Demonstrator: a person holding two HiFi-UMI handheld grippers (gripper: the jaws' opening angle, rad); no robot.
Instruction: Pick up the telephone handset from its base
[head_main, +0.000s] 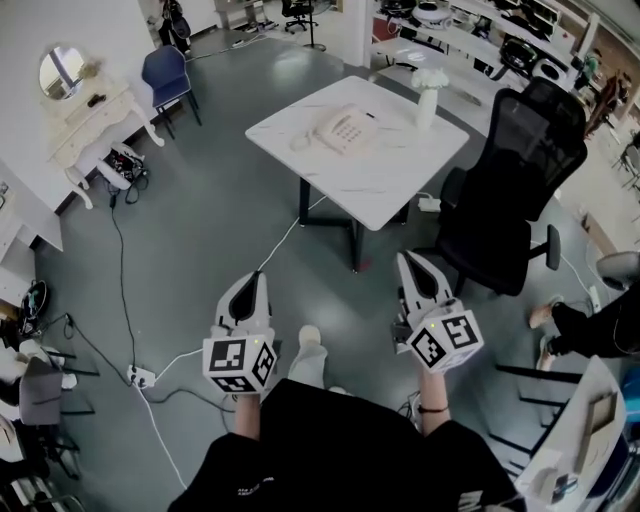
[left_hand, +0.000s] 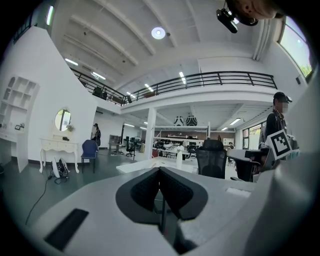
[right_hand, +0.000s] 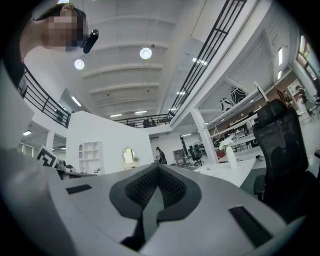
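The white telephone (head_main: 345, 128), with its handset lying on the base, sits on a white marble-look table (head_main: 390, 185) well ahead of me. A white vase (head_main: 430, 95) stands at the table's far corner. My left gripper (head_main: 257, 277) and right gripper (head_main: 406, 260) hover over the grey floor, short of the table and far from the phone. Both have their jaws together and hold nothing. In the left gripper view the left gripper (left_hand: 160, 170) points level toward the table (left_hand: 142, 165). The right gripper (right_hand: 157, 167) faces the vase (right_hand: 231, 155). The phone does not show clearly in either gripper view.
A black office chair (head_main: 510, 190) stands at the table's right side. A cable runs to a power strip (head_main: 140, 377) on the floor at left. A vanity table with mirror (head_main: 90, 115) and a blue chair (head_main: 165, 75) stand at far left. A seated person's legs (head_main: 590, 325) show at right.
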